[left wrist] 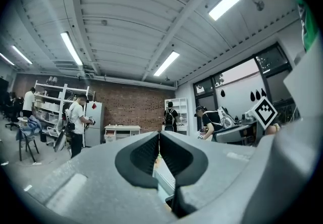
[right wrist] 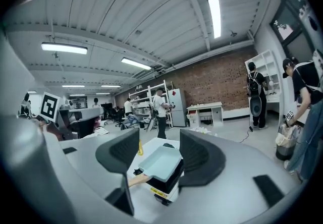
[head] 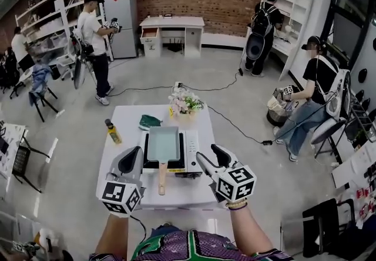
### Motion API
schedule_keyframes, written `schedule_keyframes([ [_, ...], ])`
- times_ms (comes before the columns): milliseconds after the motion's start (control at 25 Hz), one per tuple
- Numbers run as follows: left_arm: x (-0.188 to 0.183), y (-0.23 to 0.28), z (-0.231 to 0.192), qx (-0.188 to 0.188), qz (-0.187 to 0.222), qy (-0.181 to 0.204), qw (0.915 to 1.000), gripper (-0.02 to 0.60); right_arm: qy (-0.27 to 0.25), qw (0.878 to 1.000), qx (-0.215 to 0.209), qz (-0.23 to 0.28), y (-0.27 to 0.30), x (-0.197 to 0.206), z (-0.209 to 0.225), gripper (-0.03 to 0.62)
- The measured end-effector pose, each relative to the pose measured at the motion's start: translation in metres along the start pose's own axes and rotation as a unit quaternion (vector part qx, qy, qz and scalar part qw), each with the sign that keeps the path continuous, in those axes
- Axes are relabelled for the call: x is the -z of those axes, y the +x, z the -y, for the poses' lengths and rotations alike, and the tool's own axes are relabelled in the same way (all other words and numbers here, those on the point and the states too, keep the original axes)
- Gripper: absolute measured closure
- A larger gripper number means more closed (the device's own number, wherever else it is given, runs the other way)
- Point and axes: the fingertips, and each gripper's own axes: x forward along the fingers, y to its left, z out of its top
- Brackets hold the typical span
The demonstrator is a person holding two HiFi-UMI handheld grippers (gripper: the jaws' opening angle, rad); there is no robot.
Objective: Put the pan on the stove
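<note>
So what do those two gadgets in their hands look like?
The grey plastic left gripper and right gripper match: two broad fingers with black ribbed pads, plus a cube of black-and-white square markers. The person wears a purple-green patterned top.

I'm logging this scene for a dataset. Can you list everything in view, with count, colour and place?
table: one, white, mid-floor
stove: one, black and white, on the table
pan: one, pale blue with a wooden handle, on the stove
bottle: one, yellow, table's left side
green thing: one, dark green, behind the pan
flowers: one bunch, pink and white, table's far edge
desk: one, white, by the brick wall
people: four, around the room
left gripper: grey, jaws shut, empty, left of the stove
right gripper: grey, jaws open, empty, right of the handle
</note>
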Motion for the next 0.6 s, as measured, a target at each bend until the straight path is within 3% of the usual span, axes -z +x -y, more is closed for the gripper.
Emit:
schedule_keyframes([
  [240,-0.010,-0.010,0.011,-0.015,0.017,-0.016,0.9996,0.565,-0.007,1.000,0.001,0.030,-0.028,-0.025,0.008,0.345],
  [600,-0.027,-0.024,0.030,-0.027,0.038,0.006,0.9989,0.565,-0.021,0.998,0.007,0.055,-0.058,-0.042,0.012,0.347],
])
